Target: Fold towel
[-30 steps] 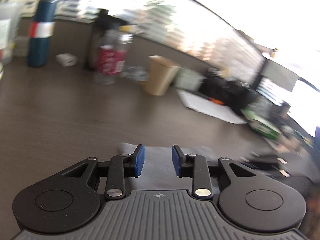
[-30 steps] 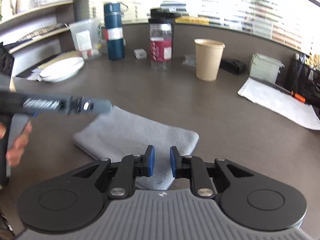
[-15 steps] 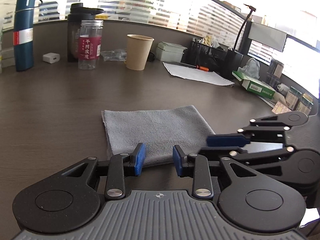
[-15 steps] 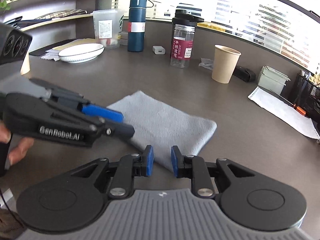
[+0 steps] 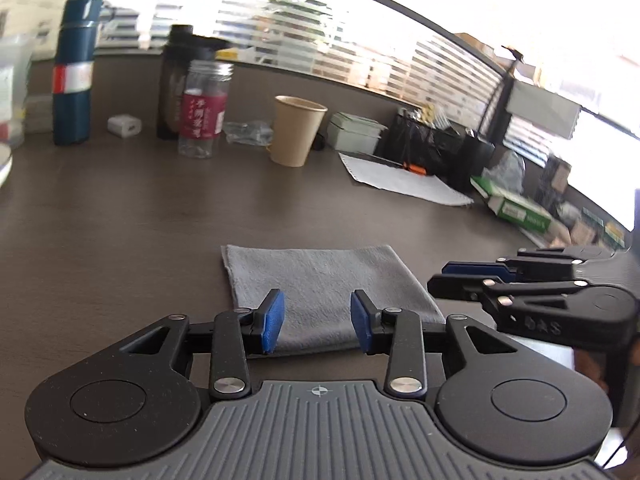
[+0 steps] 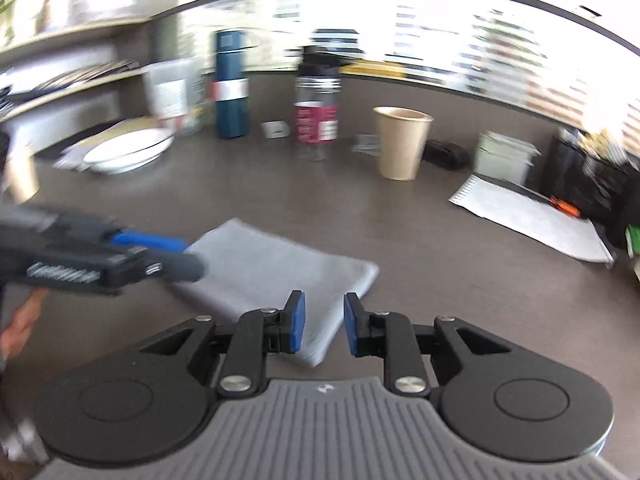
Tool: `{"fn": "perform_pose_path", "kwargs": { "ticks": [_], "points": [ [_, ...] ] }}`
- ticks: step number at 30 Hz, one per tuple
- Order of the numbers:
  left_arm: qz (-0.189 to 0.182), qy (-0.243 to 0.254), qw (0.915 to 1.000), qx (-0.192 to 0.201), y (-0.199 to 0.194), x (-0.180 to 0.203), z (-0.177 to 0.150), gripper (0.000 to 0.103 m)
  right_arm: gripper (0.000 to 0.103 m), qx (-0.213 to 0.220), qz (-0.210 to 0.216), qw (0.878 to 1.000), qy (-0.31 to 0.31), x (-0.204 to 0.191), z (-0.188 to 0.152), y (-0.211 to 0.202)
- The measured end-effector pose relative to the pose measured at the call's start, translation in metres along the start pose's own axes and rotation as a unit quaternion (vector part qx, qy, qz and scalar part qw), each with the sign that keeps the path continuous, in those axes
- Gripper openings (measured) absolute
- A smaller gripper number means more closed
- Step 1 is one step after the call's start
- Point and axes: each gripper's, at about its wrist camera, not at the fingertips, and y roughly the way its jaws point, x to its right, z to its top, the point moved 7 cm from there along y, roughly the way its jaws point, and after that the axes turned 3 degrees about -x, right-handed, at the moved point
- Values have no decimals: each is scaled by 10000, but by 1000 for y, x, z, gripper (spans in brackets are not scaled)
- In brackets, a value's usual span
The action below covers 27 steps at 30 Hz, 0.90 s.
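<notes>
Now both grippers (image 5: 317, 322) (image 6: 323, 328) over towel (image 5: 320, 280)

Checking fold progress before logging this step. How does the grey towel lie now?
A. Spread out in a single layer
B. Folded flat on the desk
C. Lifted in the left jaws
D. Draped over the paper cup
B: the towel lies flat as a compact folded rectangle on the desk, nothing gripping it.

Towel (image 5: 320, 284): plain pale grey, no pattern. Desk (image 5: 140, 216): dark brown, fine wood grain. Left gripper (image 5: 317, 322) and right gripper (image 6: 321, 324): black arms, blue pads, ribbed grey bodies. At 11 o'clock, flask (image 5: 74, 72): navy with red-and-silver band. At 12, bottle (image 5: 202, 110): clear, maroon label; cup (image 5: 297, 131): tan.
</notes>
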Motion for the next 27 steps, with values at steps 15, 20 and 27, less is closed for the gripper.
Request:
{"fn": "perform_pose_path", "kwargs": {
  "ticks": [15,20,27],
  "points": [
    [19,-209,9996,177,-12,-10,5,49,12,-113,256,9989,370,12,-6,2],
    [436,-454,9980,13,-4,-29,2,47,12,-250,243,9969,700,26,-10,8],
    [527,-120,9985,-30,-5,-16,-4,47,12,-332,420,9949,858,25,-16,12]
  ]
}}
